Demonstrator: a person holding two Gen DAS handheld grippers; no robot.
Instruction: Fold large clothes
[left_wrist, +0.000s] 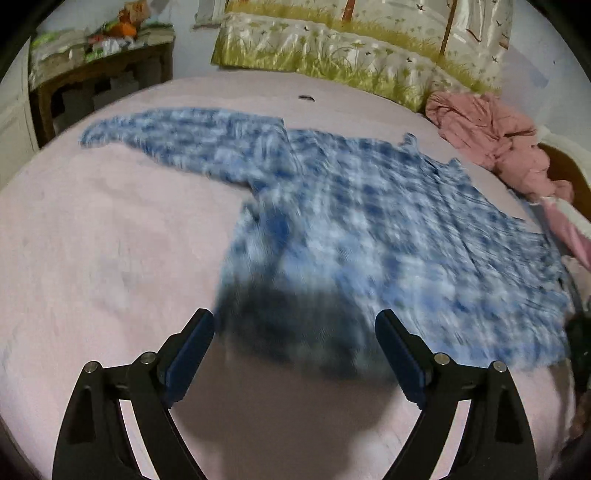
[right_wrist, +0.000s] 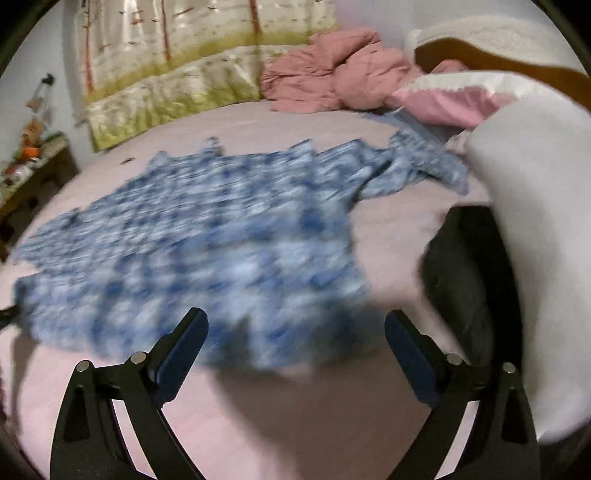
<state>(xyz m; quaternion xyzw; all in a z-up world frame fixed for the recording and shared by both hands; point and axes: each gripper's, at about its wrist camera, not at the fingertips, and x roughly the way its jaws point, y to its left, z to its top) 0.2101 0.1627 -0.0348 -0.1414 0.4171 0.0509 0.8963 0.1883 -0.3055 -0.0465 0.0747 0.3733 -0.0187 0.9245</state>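
Blue-and-white checked cloth — a large shirt (left_wrist: 369, 229) — lay spread nearly flat across the pink bed (left_wrist: 110, 240), its weave blurred in both views. One sleeve reached out toward the bed's left edge, the side nearest a dark wooden table (left_wrist: 96, 85) heaped with clutter. The other sleeve ran crumpled toward the head of the bed, ending close to a pink pillow (right_wrist: 454, 103). The shirt's hem lay along the near edge of the bed, just ahead of both tools.

The left gripper (left_wrist: 295, 354) hung above the hem's left corner with its jaws spread wide, nothing between the blue pads; its shadow darkened the cloth below. The right gripper (right_wrist: 295, 350) stood the same way over the hem's right corner — jaws wide, pads bare, the fabric's edge lying beneath the gap rather than pinched in it.

A rumpled pink quilt (right_wrist: 332, 74) sat bunched at the far corner by the headboard (right_wrist: 498, 62). A shiny cushion (left_wrist: 332, 51) printed with grass ran along the far edge against the wall. A white pillow (right_wrist: 539, 229) bulged in at the right.
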